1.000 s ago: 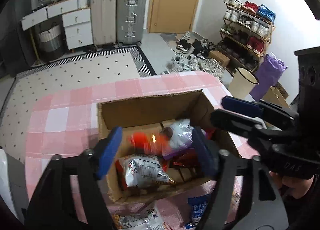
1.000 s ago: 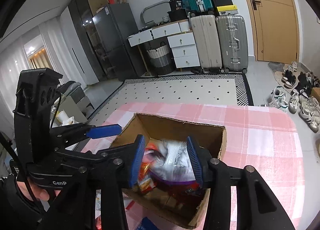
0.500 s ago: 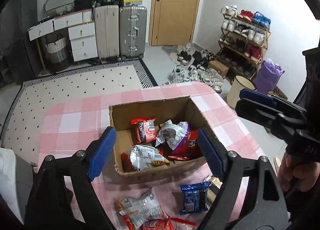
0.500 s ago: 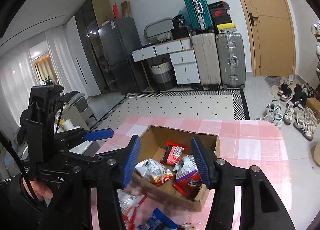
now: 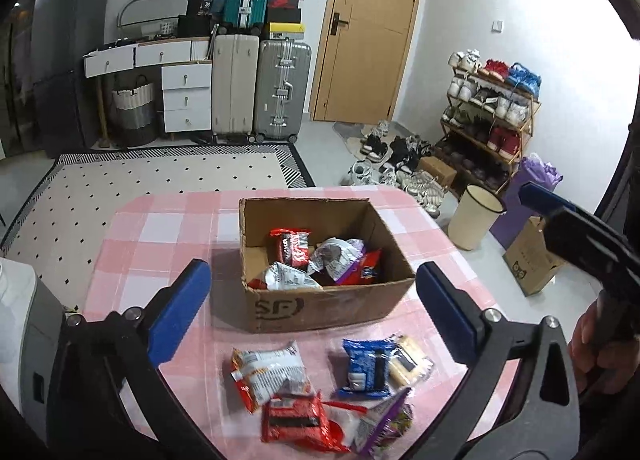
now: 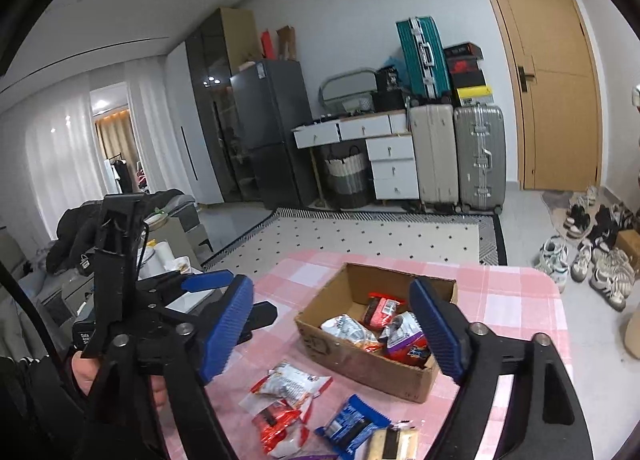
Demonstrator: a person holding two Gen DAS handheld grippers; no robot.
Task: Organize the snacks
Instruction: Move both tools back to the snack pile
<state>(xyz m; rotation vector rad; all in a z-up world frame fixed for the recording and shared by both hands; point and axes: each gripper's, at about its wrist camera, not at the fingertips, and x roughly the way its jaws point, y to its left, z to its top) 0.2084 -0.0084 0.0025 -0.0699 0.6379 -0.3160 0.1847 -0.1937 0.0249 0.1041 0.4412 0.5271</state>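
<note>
left tool (image 5: 312, 308) opening, right tool (image 6: 332, 332) opening, apparently empty

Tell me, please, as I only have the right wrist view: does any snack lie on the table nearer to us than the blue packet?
Observer: Yes, a purple packet lies at the near edge, beside a red packet.
Operator: Thank you. What stands on the floor to the right of the table?
Observer: A cream bin, with a loaded shoe rack behind it.
</note>
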